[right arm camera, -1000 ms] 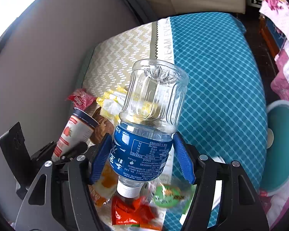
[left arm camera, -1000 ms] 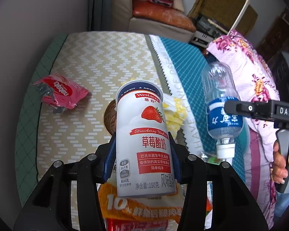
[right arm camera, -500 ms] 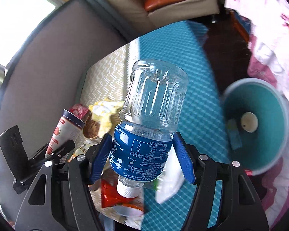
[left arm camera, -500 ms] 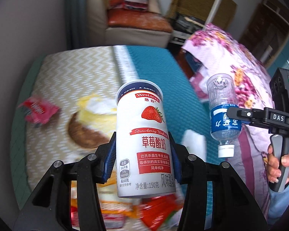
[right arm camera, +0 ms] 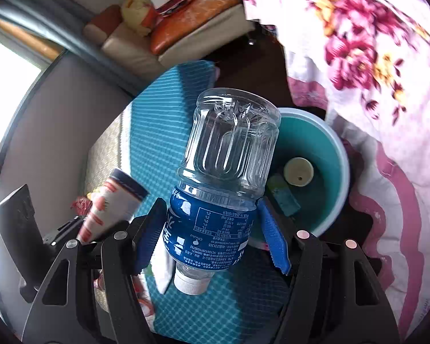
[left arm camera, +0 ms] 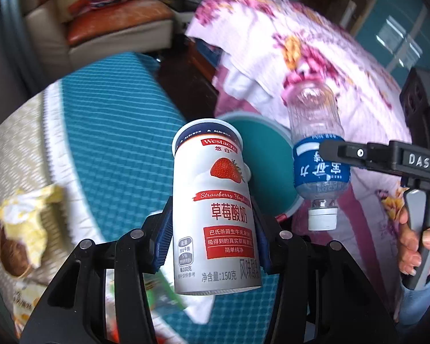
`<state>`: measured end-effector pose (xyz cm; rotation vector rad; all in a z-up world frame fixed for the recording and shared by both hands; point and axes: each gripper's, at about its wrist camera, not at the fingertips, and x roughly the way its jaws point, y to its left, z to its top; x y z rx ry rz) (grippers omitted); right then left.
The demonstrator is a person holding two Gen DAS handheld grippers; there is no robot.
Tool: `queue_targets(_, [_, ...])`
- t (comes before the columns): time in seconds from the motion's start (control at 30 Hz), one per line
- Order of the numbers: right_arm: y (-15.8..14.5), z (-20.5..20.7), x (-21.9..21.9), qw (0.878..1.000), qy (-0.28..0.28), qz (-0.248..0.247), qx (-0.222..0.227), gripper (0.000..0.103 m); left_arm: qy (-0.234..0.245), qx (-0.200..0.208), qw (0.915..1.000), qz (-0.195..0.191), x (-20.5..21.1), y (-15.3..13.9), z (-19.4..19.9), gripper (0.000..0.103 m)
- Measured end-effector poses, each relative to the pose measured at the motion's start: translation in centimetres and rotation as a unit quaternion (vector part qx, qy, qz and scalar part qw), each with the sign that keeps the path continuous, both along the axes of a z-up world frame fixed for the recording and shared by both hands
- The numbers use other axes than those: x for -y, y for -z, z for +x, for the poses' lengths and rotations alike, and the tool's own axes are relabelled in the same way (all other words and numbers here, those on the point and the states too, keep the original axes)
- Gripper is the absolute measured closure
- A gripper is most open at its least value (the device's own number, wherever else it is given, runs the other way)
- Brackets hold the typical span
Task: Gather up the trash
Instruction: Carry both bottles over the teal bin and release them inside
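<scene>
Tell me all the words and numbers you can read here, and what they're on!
"ALDI", "Westacre", "Strawberry", "草莓酸奶", "净含量:150克": yogurt cup held in the left tool.
"DAS": right tool, side view.
"Otsuka", "4000231365": blue label of the plastic bottle, held upside down.
Bottle's small table and the cup's red box text: too small to read surely.

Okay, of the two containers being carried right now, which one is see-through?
The water bottle in the right gripper: clear plastic, blue label, white cap pointing down. The strawberry yogurt cup in the left gripper is opaque white.
</scene>
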<state>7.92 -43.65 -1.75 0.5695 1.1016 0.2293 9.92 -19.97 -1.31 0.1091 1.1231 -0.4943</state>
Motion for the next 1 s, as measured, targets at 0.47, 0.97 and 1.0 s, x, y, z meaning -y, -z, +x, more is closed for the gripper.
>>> queue_targets(0.47, [3.7,0.7,4.3,0.999,0.036,0.006,-0.031,0.04,0.041,-0.046,0.9973,0.04,7.1,5.1,2.7,0.053])
queue_targets(0.97, [5.4,1.7,4.4,0.998,0.035,0.008,-0.054,0.04,0.015,-0.048,0.9983,0.028,5.6,4.9,3.3,0.034])
queue_targets(1.0, [5.4,1.7,4.3,0.998,0.035,0.007,-0.055,0.04,0.013,-0.048,0.9984,0.027,5.2,4.7,3.2,0.027])
